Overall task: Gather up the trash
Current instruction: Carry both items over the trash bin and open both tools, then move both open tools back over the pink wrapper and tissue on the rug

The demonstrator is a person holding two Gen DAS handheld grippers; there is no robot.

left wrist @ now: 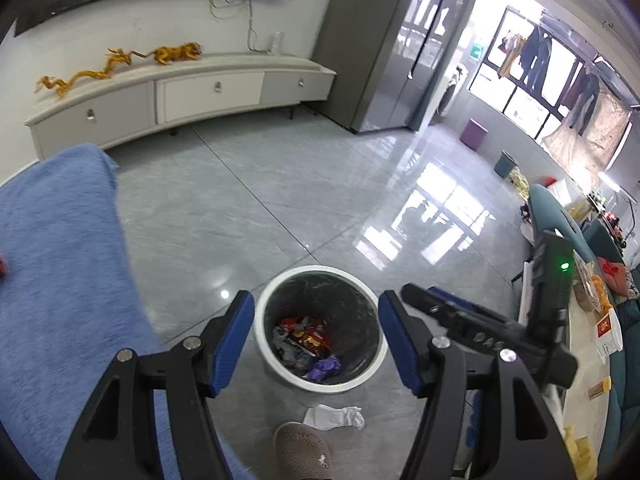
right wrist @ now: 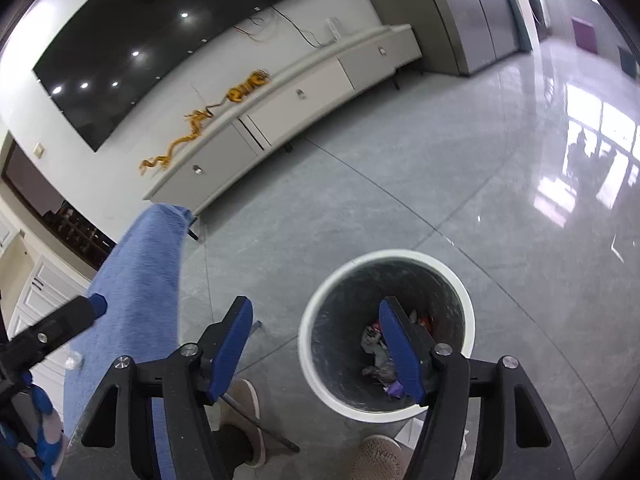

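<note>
In the left wrist view we are holding the left gripper [left wrist: 316, 340] with its jaws spread apart and nothing between the blue pads [left wrist: 234, 344]. Framed in the gap, at the lower centre of the picture, the white trash bin [left wrist: 280, 364] is standing on the grey tiled floor [left wrist: 240, 200]. Crumpled wrappers [left wrist: 306, 340], red, grey and purple, are lying at its bottom. A white scrap of paper [left wrist: 334, 416] is lying on the floor just below the bin, beside a tan slipper [left wrist: 302, 448] at the bottom edge. The right gripper [left wrist: 480, 328] is reaching in from the right side. A blue cloth [left wrist: 60, 260] is filling the left side, and a low white cabinet [left wrist: 180, 96] is running along the upper left.

In the right wrist view we are holding the right gripper [right wrist: 316, 344] with its jaws likewise spread and empty. The bin [right wrist: 316, 360] is sitting at the lower right of centre, the right-hand pad overlapping its opening, with the wrappers [right wrist: 374, 344] showing inside. Two slippers [right wrist: 240, 400] are showing along the bottom edge, and the blue cloth [right wrist: 136, 288] is hanging at the left.
</note>
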